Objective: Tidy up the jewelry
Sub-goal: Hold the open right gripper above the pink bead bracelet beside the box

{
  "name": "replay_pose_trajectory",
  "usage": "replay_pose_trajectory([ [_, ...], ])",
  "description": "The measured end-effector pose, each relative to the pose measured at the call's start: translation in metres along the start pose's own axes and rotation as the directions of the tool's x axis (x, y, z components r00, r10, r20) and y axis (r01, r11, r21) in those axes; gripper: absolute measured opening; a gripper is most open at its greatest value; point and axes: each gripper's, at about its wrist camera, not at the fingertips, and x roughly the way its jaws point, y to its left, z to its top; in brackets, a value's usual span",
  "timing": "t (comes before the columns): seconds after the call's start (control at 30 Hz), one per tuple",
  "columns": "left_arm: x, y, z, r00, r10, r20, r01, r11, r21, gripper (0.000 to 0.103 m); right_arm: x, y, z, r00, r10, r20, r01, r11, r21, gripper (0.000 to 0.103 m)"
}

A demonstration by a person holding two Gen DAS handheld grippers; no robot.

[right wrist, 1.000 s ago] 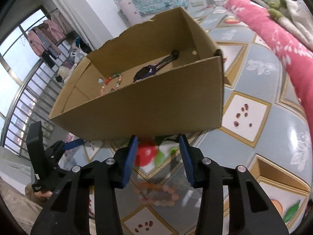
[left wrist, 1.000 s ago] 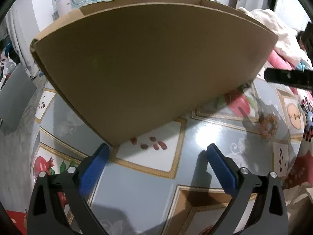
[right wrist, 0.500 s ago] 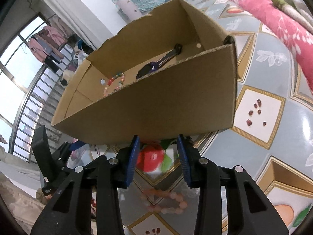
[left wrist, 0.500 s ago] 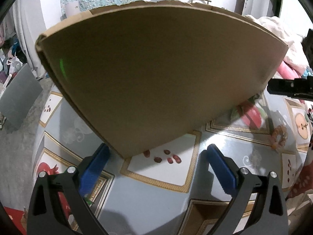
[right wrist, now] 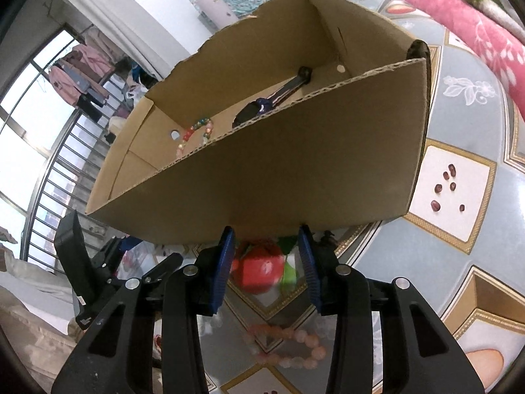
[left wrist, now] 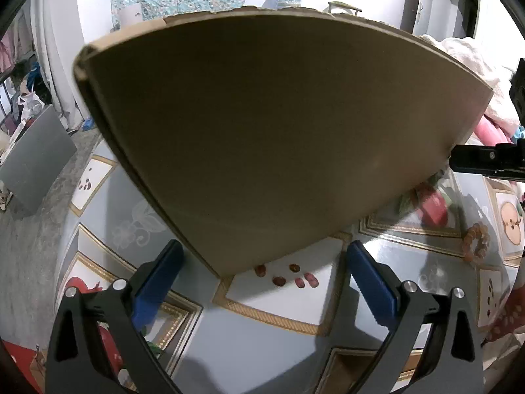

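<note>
A brown cardboard box [right wrist: 295, 170] stands on the patterned table; its outer wall [left wrist: 279, 131] fills the left wrist view. Inside it lie a colourful bead bracelet [right wrist: 197, 131] and a dark watch [right wrist: 272, 101]. A pink bead bracelet [right wrist: 288, 348] lies on the table just below my right gripper [right wrist: 266, 266], which is open and empty, close to the box's near wall. The same bracelet shows in the left wrist view [left wrist: 475, 241] at the right. My left gripper [left wrist: 262, 282] is open and empty, at the box's lower corner.
The tablecloth [left wrist: 262, 344] has blue and cream tiles with fruit prints. A pink blanket [right wrist: 459, 23] lies at the far right. A window with railings [right wrist: 39, 151] is at the left. A grey panel [left wrist: 36, 154] leans beside the table.
Both grippers have moved closer to the box, which looks larger in both views. The pink bracelet has slid lower in the right wrist view. Both grippers stay open.
</note>
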Motion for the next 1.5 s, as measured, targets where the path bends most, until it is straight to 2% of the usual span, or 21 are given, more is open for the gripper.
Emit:
replay_pose_trajectory([
  [1.5, -0.0017, 0.0013, -0.0012, 1.000, 0.002, 0.007, -0.002, 1.000, -0.002, 0.097, 0.0012, 0.0009, 0.0012, 1.000, 0.000, -0.004, 0.000, 1.000, 0.008, 0.042],
])
